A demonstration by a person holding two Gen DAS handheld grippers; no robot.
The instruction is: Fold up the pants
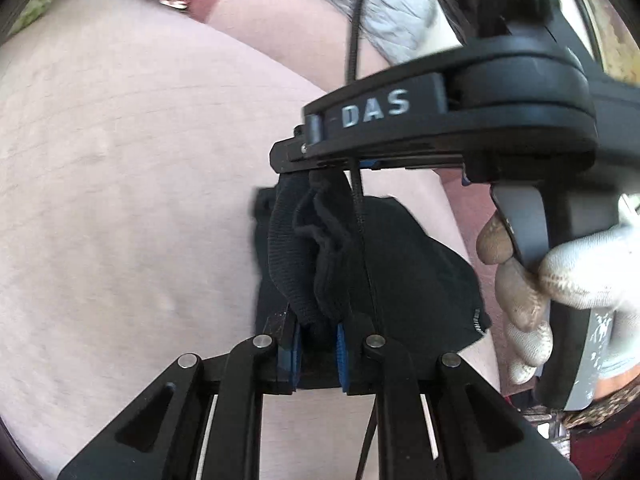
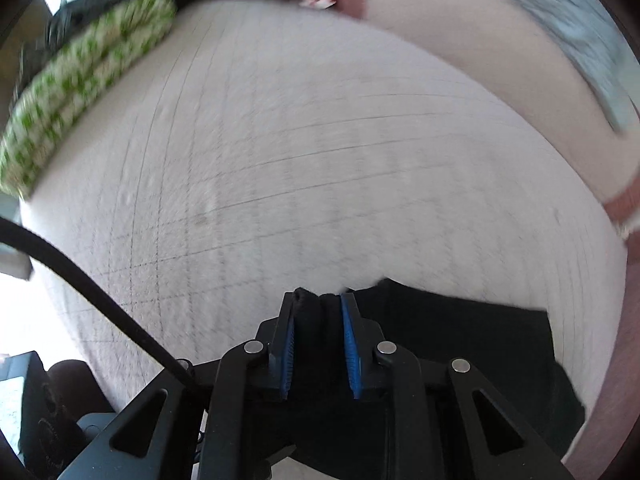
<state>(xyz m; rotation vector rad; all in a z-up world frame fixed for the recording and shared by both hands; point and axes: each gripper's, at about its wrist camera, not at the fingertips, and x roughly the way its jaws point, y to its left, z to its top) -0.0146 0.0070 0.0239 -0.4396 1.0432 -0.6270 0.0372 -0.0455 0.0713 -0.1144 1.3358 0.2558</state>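
Note:
Black pants [image 1: 384, 264] hang bunched between the two grippers over a pale bed surface [image 1: 120, 160]. In the left wrist view my left gripper [image 1: 318, 330] sits at the bottom, its blue pads shut on a ribbed fold of the pants. Just above it is my right gripper [image 1: 320, 172], marked "DAS", pinching the upper edge of the same cloth; a white-gloved hand [image 1: 580, 272] holds its handle. In the right wrist view my right gripper [image 2: 320, 300] has black cloth packed between its blue pads, and the rest of the pants [image 2: 480, 340] lies flat to the right.
A white quilted sheet [image 2: 280, 140] with faint grid lines covers the bed. A green-and-white patterned cushion [image 2: 80, 80] lies along its far left edge. Grey cloth [image 2: 580, 40] lies at the far right. A black cable [image 2: 80, 272] crosses the lower left.

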